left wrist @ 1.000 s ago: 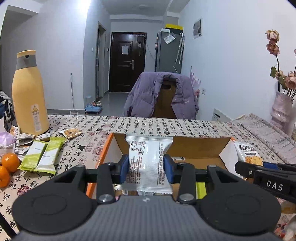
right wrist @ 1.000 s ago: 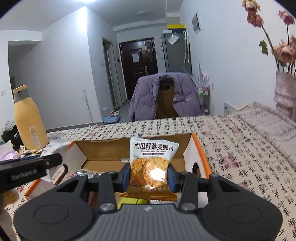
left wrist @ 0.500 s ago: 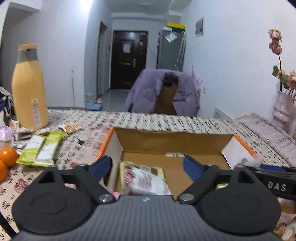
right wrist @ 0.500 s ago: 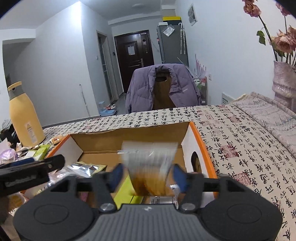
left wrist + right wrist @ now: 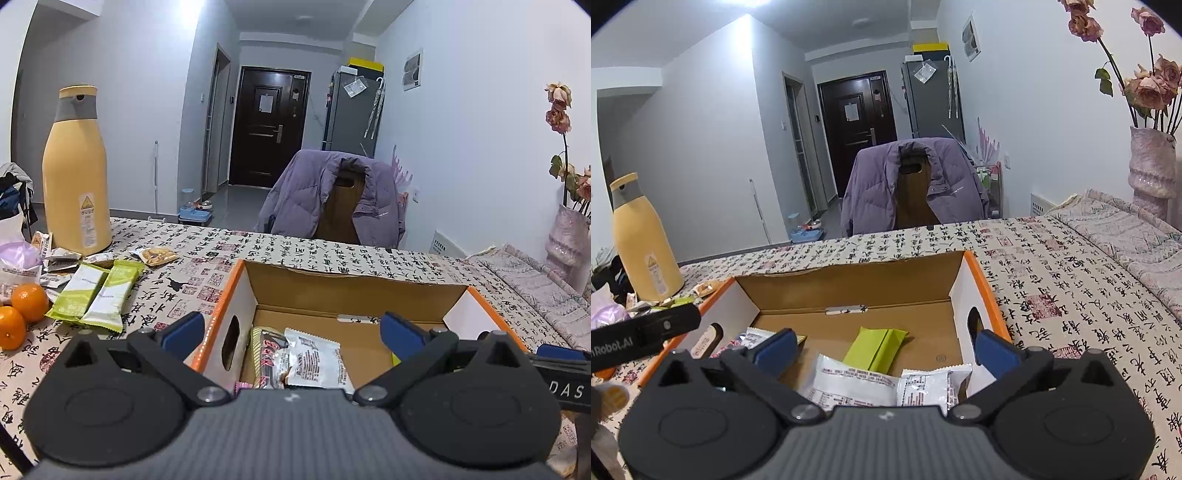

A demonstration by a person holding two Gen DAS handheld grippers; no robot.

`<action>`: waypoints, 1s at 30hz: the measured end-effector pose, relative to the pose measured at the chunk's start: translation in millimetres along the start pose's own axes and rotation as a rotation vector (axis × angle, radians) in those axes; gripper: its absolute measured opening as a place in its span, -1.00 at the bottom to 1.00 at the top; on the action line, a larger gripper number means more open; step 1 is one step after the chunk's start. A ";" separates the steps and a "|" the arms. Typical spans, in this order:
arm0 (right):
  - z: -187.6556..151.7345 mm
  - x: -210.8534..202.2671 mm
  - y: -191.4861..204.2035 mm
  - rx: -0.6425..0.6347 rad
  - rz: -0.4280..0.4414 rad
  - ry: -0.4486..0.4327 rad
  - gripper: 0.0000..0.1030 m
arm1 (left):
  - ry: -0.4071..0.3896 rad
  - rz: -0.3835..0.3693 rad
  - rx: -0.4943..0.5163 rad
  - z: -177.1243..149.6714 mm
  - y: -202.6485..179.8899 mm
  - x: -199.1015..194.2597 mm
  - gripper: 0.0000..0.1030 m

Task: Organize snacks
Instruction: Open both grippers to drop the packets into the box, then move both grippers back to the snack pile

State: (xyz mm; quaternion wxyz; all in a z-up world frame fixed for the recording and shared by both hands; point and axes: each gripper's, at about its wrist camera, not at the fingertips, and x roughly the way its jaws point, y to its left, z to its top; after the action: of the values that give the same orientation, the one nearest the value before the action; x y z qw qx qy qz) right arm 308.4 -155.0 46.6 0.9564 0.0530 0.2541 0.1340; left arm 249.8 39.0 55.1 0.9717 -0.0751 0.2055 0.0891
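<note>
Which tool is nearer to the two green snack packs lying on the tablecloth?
Left. The left tool hovers open over the box's left end, the green packs just beyond. The right tool hangs open over the box's far end.

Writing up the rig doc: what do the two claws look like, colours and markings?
Both match. The left claw and right claw each have black angular linkage arms with silver pivot screws, blue pads at the tips, and a ribbed grey body with two round black housings. White lettering on the sides: "DAS" on the right one, "nRobot.AI" on the left. No cables or sleeves are visible.
</note>
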 end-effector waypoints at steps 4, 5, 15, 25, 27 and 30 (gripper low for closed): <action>2.6 -4.2 -0.9 0.002 0.007 -0.016 1.00 | -0.013 -0.003 0.010 3.7 -4.1 -8.6 1.00; 3.2 -5.2 -0.7 0.001 0.008 -0.017 1.00 | -0.020 0.002 0.014 5.1 -5.7 -12.0 1.00; 6.4 -37.1 7.6 -0.036 0.029 -0.038 1.00 | -0.024 0.019 0.007 11.5 -4.1 -45.5 1.00; -11.1 -82.1 10.1 -0.055 0.033 -0.037 1.00 | -0.026 0.028 0.012 -1.5 -0.5 -87.9 1.00; -16.3 -91.6 11.0 -0.060 0.037 -0.034 1.00 | -0.021 0.030 0.012 -6.5 0.9 -97.2 1.00; -24.1 -105.6 11.6 -0.069 0.038 -0.032 1.00 | -0.012 0.031 0.016 -15.0 2.7 -109.3 1.00</action>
State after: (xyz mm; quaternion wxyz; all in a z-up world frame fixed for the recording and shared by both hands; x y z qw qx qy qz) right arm 205.5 -172.9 77.6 0.9588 0.0272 0.2331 0.1599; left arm 145.1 23.3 86.3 0.9720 -0.0637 0.2014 0.1032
